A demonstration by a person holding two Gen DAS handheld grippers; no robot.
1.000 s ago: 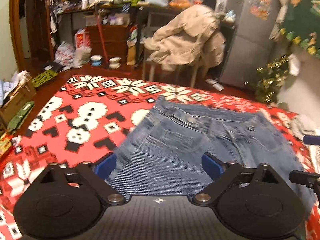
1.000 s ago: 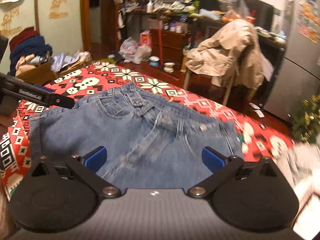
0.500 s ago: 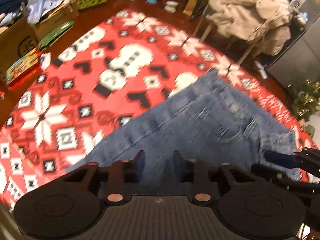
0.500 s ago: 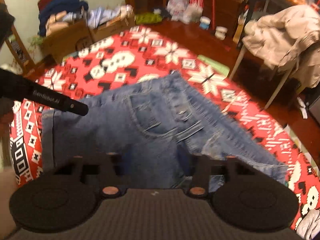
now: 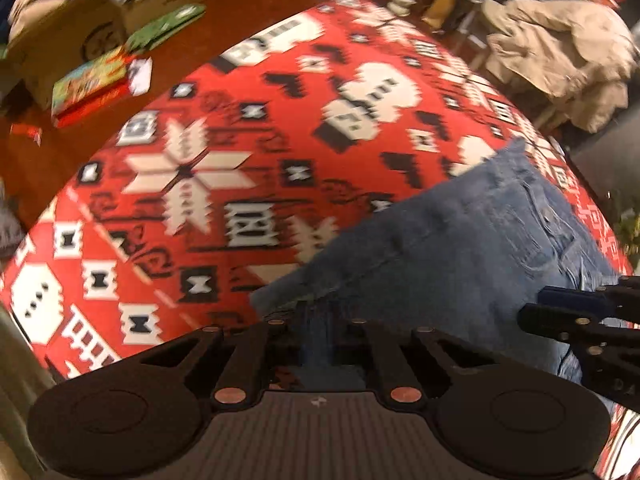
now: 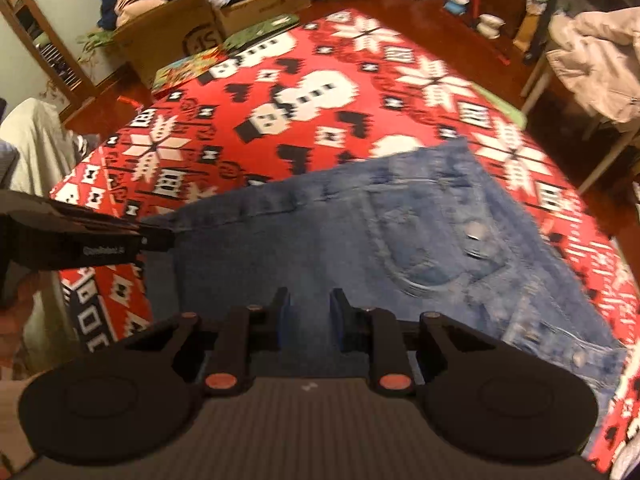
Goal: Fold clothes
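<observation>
Blue jeans [image 5: 460, 248] lie folded on a red patterned blanket [image 5: 200, 184], waistband toward the far right. My left gripper [image 5: 318, 320] points down at the near left corner of the jeans, jaws closing, with denim pinched between them. The right wrist view shows the jeans [image 6: 360, 232] spread ahead and the left gripper [image 6: 160, 238] clamped on that corner. My right gripper [image 6: 309, 308] sits on the near edge, jaws closing narrowly with a bunch of denim between the blue pads [image 6: 285, 316]. In the left wrist view the right gripper [image 5: 552, 308] enters from the right.
The blanket [image 6: 300, 92] covers a low surface with wooden floor around it. Cardboard boxes [image 6: 168, 36] full of clothes stand at the far left. A beige jacket [image 5: 560, 48] hangs over a chair at the far right. Small bowls [image 6: 490, 24] sit on the floor.
Both grippers have tipped downward and shifted toward the near edge of the jeans. Their jaws went from wide open to nearly together on the denim.
</observation>
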